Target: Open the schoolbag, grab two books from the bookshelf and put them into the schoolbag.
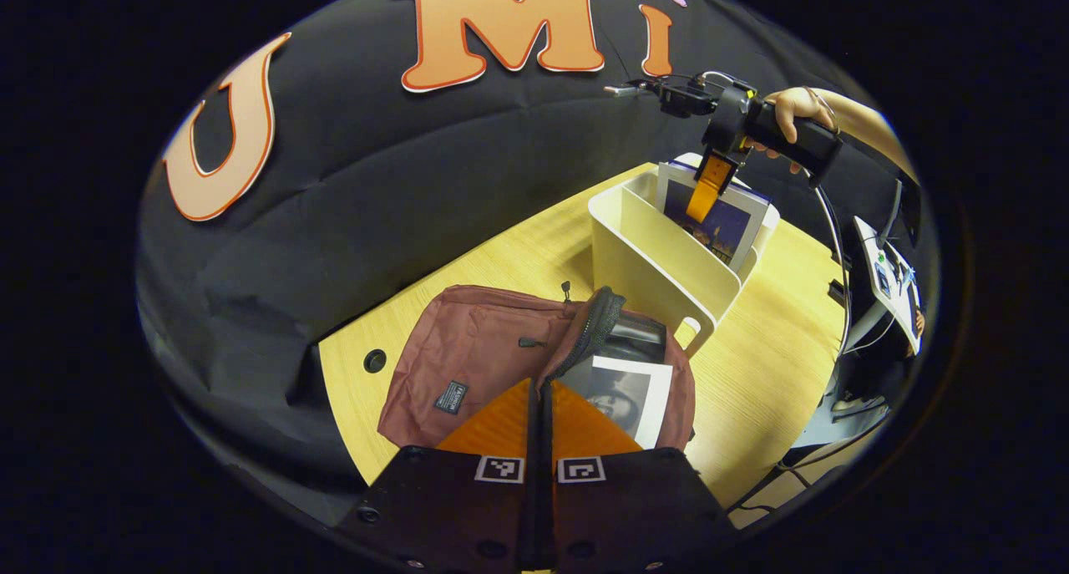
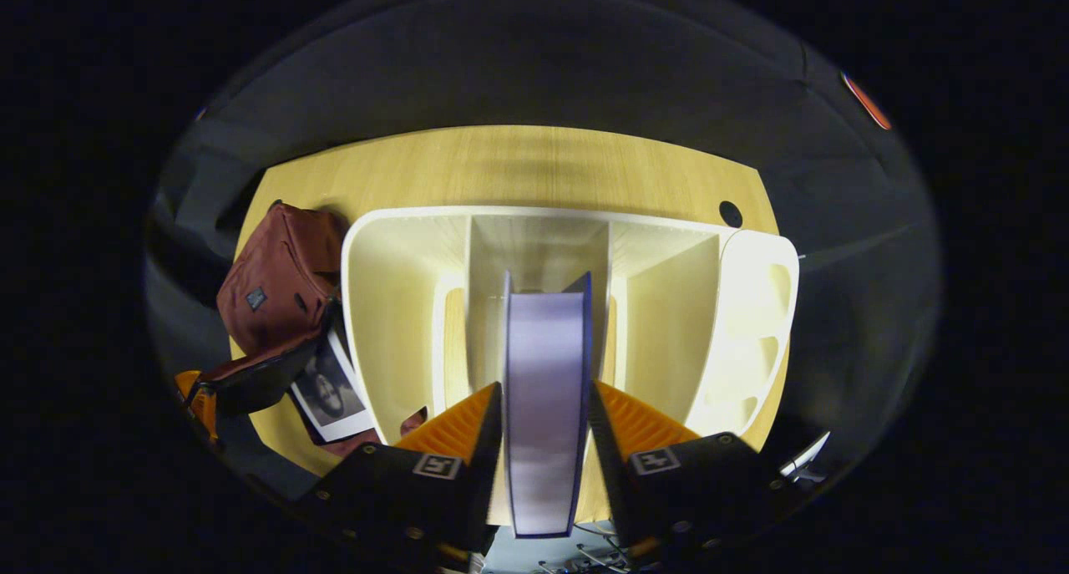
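Schoolbag, maroon fabric (image 1: 476, 348), lay open nr L of cream plastic bookshelf (image 1: 651, 256), 1 pale-covered book (image 1: 626, 394) inside | step: 2nd book | R gripper (image 2: 547, 415) clamped on purple-edged book (image 2: 547, 390) in shelf's mid slot | L gripper (image 1: 539, 415) fingers together over bag, whether pinching flap unclear | next: lift clear, carry to bag mouth

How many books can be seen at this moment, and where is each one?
2. One book with a portrait cover lies in the open schoolbag. The second book stands in the bookshelf, between the right tool's fingers. Others may be hidden inside the bag.
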